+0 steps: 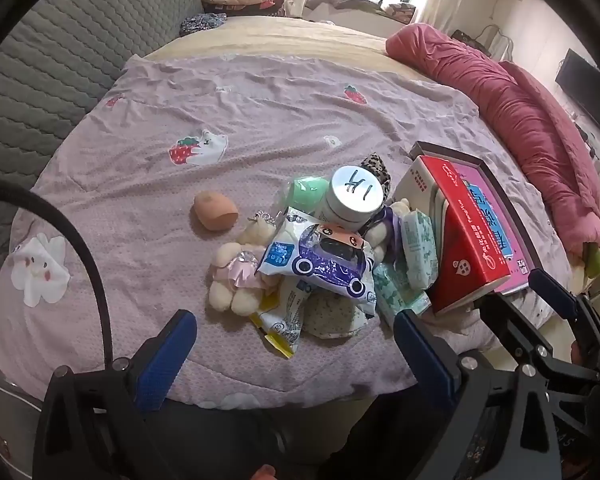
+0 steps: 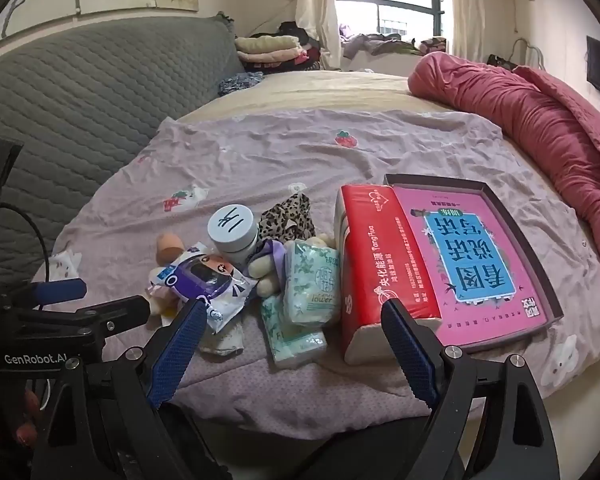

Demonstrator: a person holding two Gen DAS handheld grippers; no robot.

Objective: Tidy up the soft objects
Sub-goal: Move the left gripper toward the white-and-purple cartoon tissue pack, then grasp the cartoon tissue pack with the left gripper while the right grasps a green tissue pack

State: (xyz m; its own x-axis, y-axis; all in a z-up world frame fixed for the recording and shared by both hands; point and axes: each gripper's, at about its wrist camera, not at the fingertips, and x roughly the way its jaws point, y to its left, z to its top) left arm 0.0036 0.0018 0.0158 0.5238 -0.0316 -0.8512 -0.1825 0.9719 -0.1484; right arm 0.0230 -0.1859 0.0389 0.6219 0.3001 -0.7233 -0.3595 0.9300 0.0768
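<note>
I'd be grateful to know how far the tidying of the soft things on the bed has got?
Nothing looks done: the tray holds only the pink book, with the red tissue pack leaning on its edge. Nothing is in hand: left gripper and right gripper hover open. Left: the whole pile, including plush bear, green tissue packs and orange sponge.

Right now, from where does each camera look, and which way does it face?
Left wrist: sits on the left tool, facing down at the lilac blanket and the pile; its open blue fingers and the right tool show.
Right wrist: sits on the right tool, facing the red tissue pack and pink tray; the left tool shows.
Shared: white jar, tissue pack, tray.
</note>
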